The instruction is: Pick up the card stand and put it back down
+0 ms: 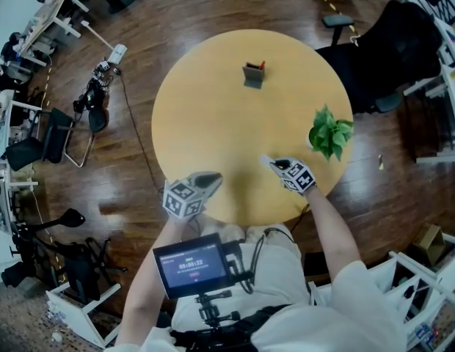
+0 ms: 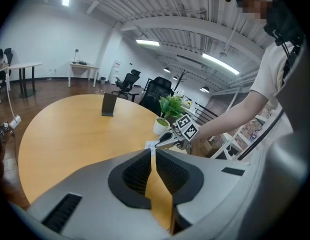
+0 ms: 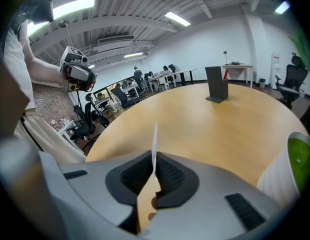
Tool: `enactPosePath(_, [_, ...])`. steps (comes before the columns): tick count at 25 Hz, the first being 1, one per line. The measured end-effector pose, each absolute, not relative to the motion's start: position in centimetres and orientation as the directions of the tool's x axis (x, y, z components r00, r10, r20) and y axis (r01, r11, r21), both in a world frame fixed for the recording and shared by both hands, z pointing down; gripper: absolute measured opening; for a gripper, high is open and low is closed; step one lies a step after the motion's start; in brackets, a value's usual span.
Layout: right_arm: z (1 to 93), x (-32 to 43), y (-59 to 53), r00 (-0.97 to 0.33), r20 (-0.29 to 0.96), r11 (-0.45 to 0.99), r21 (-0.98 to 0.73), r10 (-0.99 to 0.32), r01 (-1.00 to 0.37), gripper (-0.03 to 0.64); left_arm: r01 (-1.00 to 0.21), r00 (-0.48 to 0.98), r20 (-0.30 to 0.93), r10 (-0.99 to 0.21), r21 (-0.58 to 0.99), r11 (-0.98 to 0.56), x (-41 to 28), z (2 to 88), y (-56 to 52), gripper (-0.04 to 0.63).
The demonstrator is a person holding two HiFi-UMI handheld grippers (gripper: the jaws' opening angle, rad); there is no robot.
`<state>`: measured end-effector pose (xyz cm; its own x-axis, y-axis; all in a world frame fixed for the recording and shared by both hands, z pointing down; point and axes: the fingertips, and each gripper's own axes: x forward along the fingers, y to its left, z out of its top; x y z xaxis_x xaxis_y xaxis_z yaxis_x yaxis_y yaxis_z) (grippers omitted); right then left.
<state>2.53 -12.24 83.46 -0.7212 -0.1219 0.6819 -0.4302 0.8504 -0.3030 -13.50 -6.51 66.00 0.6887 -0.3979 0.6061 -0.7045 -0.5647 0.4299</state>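
The dark grey card stand point(image 1: 253, 72) stands upright on the far side of the round wooden table point(image 1: 213, 116), with a small red piece at its edge. It also shows as the card stand point(image 2: 109, 105) in the left gripper view and as the card stand point(image 3: 216, 84) in the right gripper view. My right gripper point(image 1: 270, 161) hovers over the near right of the table, far from the stand, shut on a thin white card point(image 3: 154, 136) seen edge-on. My left gripper point(image 1: 213, 178) is low at the near table edge. Its jaws meet with nothing between them.
A potted green plant point(image 1: 330, 132) in a white pot point(image 2: 160, 125) sits at the table's right edge, close beside my right gripper. A black office chair point(image 1: 392, 50) stands behind the table at right. Cables and chairs point(image 1: 88, 108) lie on the wooden floor at left.
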Motion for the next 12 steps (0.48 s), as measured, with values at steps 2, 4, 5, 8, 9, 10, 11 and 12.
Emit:
enactPosePath(2, [84.0,2.6,-12.3,-0.719,0.685,0.846,-0.31,-0.118,-0.434,0.029,-0.704,0.687,0.611,-0.393,0.428,-0.566,-13.5,66.1,-6.6,0.03])
enactPosePath(4, [84.1,2.6,-12.5,-0.717,0.686,0.845,-0.308,-0.122,-0.437,0.029,-0.701,0.689,0.613,-0.387,0.429,-0.57,-13.5,66.0,-6.7,0.031])
enactPosePath(5, [84.1,2.6,-12.6,-0.715,0.687,0.846,-0.303,-0.126,-0.439,0.029,-0.699,0.691,0.613,-0.384,0.43,-0.572,-13.4,66.0,-6.7,0.031])
enactPosePath(8, [84.6,2.6,-12.9,-0.706,0.697,0.844,-0.3,-0.125,-0.445,0.029,-0.698,0.689,0.619,-0.378,0.424,-0.577,-13.5,65.9,-6.9,0.031])
enactPosePath(9, [84.8,2.6,-12.9,-0.706,0.698,0.842,-0.306,-0.12,-0.445,0.029,-0.699,0.687,0.621,-0.378,0.423,-0.577,-13.6,65.9,-6.9,0.031])
enactPosePath(10, [85.1,2.6,-12.8,-0.708,0.698,0.839,-0.315,-0.112,-0.444,0.029,-0.7,0.686,0.622,-0.377,0.423,-0.575,-13.7,65.9,-6.9,0.031])
enactPosePath(11, [85.3,2.8,-12.7,-0.709,0.697,0.838,-0.32,-0.108,-0.442,0.031,-0.7,0.686,0.622,-0.376,0.425,-0.574,-13.6,66.0,-6.8,0.031])
enactPosePath(12, [85.5,3.1,-12.6,-0.71,0.696,0.839,-0.319,-0.108,-0.441,0.031,-0.699,0.687,0.623,-0.375,0.426,-0.574,-13.4,66.1,-6.8,0.031])
